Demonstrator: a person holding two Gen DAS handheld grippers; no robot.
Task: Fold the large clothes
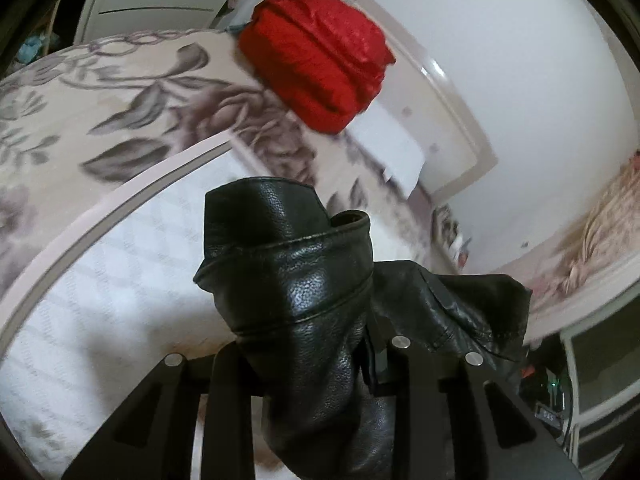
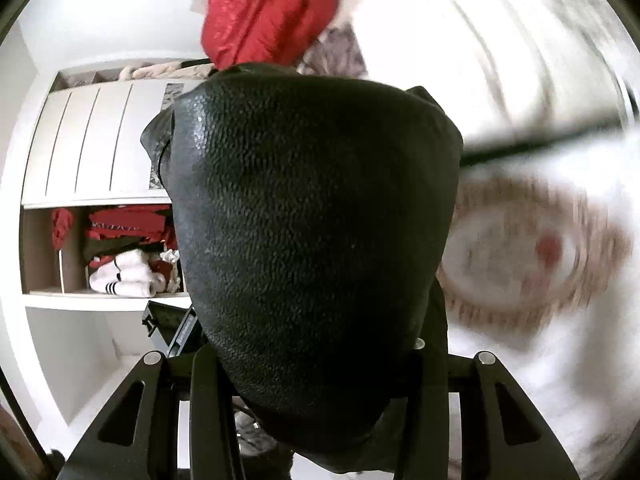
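In the left wrist view, the left hand-held gripper (image 1: 310,354) rises from the bottom centre of the frame, its two black fingers pressed onto a bunched fold of a black leather jacket (image 1: 296,280). The jacket fills the lower middle of the frame, a stitched seam band running across it, and a further flap of the same leather trails toward the lower right. Behind it, on the left, lies a bed with a white quilted mattress (image 1: 92,296) and a beige floral blanket (image 1: 120,96) across the upper left. A puffy red jacket (image 1: 320,56), folded into a bundle, sits at the upper centre on the blanket's far edge. White wall fills the upper right.

In the right wrist view, the right hand-held gripper (image 2: 316,360) also comes up from the bottom centre, its fingers clamped on the black leather jacket (image 2: 312,216), whose pebbled surface bulges over most of the middle of the frame. The red jacket (image 2: 264,8) shows at the top centre, just above the leather. On the left stands a white wardrobe (image 2: 80,140) with slatted doors above an open shelf compartment. In that compartment lie folded red clothes (image 2: 124,220) over darker ones, with rolled white socks (image 2: 124,276) bearing dark stripes at the front. The right side of the frame is blurred; only a round reddish-brown pattern (image 2: 532,252) on white is discernible.
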